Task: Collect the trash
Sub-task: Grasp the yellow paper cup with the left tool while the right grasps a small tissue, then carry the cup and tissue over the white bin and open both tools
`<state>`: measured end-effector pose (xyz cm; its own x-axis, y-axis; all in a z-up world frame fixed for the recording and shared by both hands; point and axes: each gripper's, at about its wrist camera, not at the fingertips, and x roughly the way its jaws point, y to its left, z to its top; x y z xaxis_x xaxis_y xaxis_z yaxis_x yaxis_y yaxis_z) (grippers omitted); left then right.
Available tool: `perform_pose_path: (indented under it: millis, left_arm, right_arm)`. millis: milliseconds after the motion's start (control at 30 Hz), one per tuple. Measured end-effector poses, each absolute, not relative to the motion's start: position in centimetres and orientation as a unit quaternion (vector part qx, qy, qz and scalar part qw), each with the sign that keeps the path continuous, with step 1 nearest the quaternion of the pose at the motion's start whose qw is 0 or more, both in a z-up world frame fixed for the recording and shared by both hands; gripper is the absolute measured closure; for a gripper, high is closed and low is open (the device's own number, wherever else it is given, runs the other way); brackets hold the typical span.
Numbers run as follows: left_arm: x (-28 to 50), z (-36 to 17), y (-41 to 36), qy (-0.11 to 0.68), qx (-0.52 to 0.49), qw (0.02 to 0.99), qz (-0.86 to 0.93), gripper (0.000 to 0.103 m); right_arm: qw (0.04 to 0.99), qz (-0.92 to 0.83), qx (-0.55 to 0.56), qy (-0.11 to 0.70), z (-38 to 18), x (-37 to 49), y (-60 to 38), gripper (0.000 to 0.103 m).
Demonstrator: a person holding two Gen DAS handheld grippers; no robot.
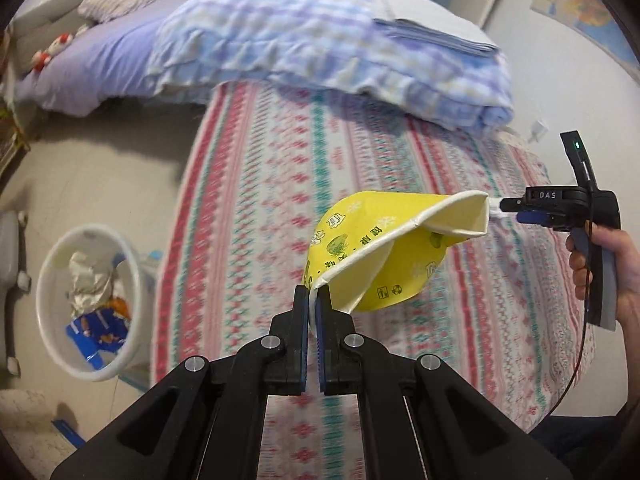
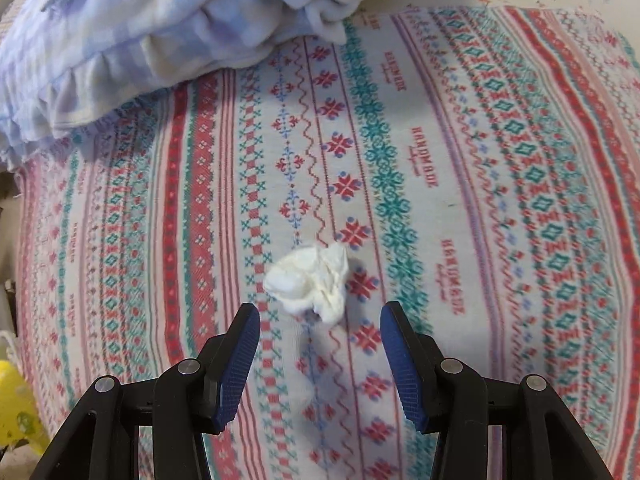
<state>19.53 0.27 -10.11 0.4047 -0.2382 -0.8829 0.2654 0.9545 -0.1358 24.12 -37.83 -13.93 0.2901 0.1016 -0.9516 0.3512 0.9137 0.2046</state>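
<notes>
1. My left gripper [image 1: 313, 294] is clamped on the white rolled rim of a crushed yellow paper cup [image 1: 376, 248], holding it in the air above the bed [image 1: 256, 184].
2. In the left wrist view my right gripper [image 1: 496, 209] appears at the opposite rim of the cup; whether it touches the rim I cannot tell. In its own view its jaws stand wide apart with nothing between them.
3. A crumpled white tissue [image 2: 310, 282] lies on the patterned sheet just ahead of my right gripper [image 2: 320, 316], in line with the gap between its jaws and not touching either pad, toward the middle of the bed, well apart from the folded checked quilt [image 2: 160, 24] at the far end.
4. A white waste basket [image 1: 86, 304] stands on the floor beside the bed's left edge, already holding wrappers and paper.
5. Handling, cup: judged very light and thin-walled, already folded flat. The rim is the stiffest part and the sound place to hold; the wall would buckle.
6. Handling, tissue: judged near weightless, soft and compressible. Take it across its bulk at the centre. Risk: the pads may catch the sheet beneath, or the wad may slip out of a shallow pinch.
</notes>
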Motion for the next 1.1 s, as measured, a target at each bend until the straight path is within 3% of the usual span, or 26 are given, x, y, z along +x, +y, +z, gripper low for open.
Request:
perform_pose_path:
  millis: [233, 267, 300, 400, 1100]
  left_arm:
    - [20.4, -11.7, 4.9, 0.535, -0.018, 0.835, -0.127, 0.100]
    - [20.5, -11.8, 5.4, 0.536, -0.020, 0.835, -0.125, 0.100]
    - [20.5, -11.9, 5.8, 0.536, -0.021, 0.835, -0.122, 0.100]
    - [20.5, -11.6, 7.1, 0.532, -0.030, 0.838, -0.119, 0.100]
    - [19.6, -8.9, 16.6, 0.509, -0.124, 0.850, -0.056, 0.100]
  right_arm:
    - [0.773, -0.111, 0.194, 0.593, -15.8, 25.9, -37.3, 0.051]
    - [0.774, -0.113, 0.193, 0.593, -16.0, 26.2, -37.1, 0.060]
    - [0.774, -0.114, 0.190, 0.593, -16.2, 26.4, -36.8, 0.076]
    - [0.779, -0.119, 0.177, 0.589, -16.0, 26.9, -35.7, 0.082]
    - [0.825, 0.063, 0.109, 0.551, -10.9, 28.7, -14.7, 0.082]
